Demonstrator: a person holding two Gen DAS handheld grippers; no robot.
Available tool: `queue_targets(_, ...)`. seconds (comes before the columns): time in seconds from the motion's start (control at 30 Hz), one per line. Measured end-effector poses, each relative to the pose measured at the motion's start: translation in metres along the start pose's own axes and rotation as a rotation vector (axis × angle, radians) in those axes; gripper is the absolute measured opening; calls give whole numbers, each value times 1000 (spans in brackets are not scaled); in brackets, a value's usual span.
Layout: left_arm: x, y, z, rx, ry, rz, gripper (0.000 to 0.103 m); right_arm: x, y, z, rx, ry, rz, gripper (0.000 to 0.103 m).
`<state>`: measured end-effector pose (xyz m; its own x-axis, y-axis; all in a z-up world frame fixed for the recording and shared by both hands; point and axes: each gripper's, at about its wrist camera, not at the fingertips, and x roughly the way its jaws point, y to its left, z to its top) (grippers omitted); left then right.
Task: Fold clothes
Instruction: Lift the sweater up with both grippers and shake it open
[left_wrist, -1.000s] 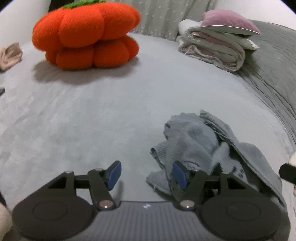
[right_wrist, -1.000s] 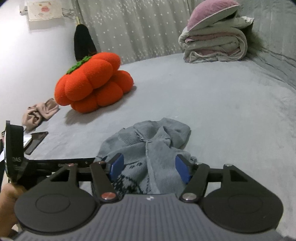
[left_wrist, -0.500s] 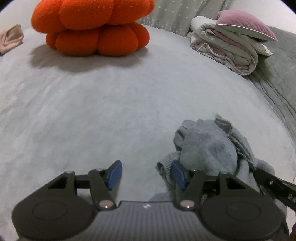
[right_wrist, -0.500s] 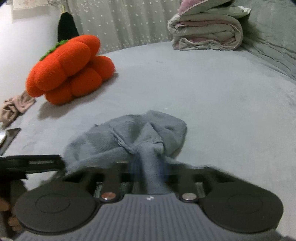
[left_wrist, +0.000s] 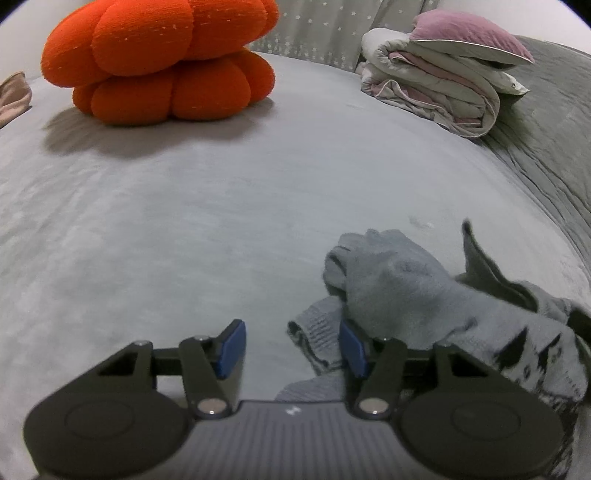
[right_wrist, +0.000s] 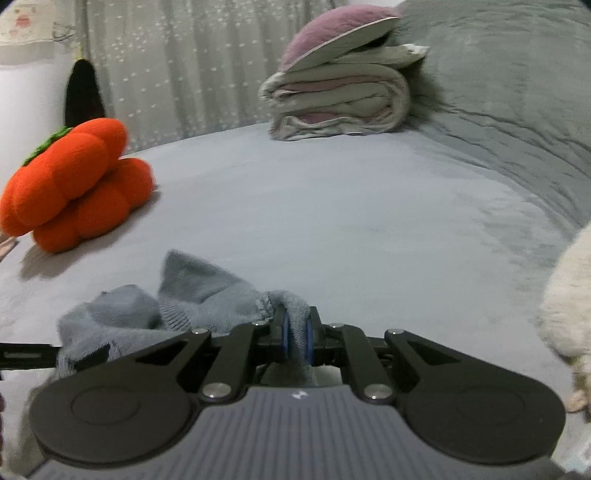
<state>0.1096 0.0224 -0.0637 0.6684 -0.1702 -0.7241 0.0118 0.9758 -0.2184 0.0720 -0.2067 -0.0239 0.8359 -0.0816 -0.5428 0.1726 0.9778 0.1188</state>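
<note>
With the right gripper (right_wrist: 295, 338) clamped on an edge of the grey garment (left_wrist: 406, 291), crumpled well in front of the orange pumpkin cushion (left_wrist: 162, 62), the left gripper (left_wrist: 291, 349), its jaws closing and a ribbed cuff between them unpinched, should pinch it firmly before spreading.

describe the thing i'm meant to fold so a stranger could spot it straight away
On the wide grey bed, well in front of the orange pumpkin cushion and the folded quilts, lies a crumpled grey knit sweater. It is the only loose, rumpled garment mid-bed, with a dark pattern, and the right tool pinches its edge.
</note>
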Motion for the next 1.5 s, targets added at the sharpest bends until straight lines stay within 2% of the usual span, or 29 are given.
queue_targets(0.37,7,-15,-4,51,-4,8,54,-11,-45,-7,37,-2,-130,9)
queue_targets(0.47,9,-22,-6,93,-9,27,43,-12,-57,-10,50,3,-166,9)
queue_targets(0.57,11,-27,-8,135,-22,57,20,-10,-65,-12,85,24,-173,9)
queue_targets(0.6,11,-28,-9,144,-27,69,6,-9,-67,-12,95,31,-174,9)
queue_targets(0.63,11,-28,-9,146,-33,76,3,-9,-68,-13,103,38,-172,9)
queue_targets(0.7,8,-27,-9,136,-50,85,3,-8,-67,-13,110,43,-169,9)
queue_targets(0.9,-10,-16,11,146,-195,203,2,-15,-61,-5,109,-8,-146,9)
queue_targets(1.13,-12,13,49,97,-217,284,2,-17,-51,18,155,-76,-124,9)
queue_targets(1.5,-15,22,126,107,-375,412,2,6,-17,83,126,-223,-42,9)
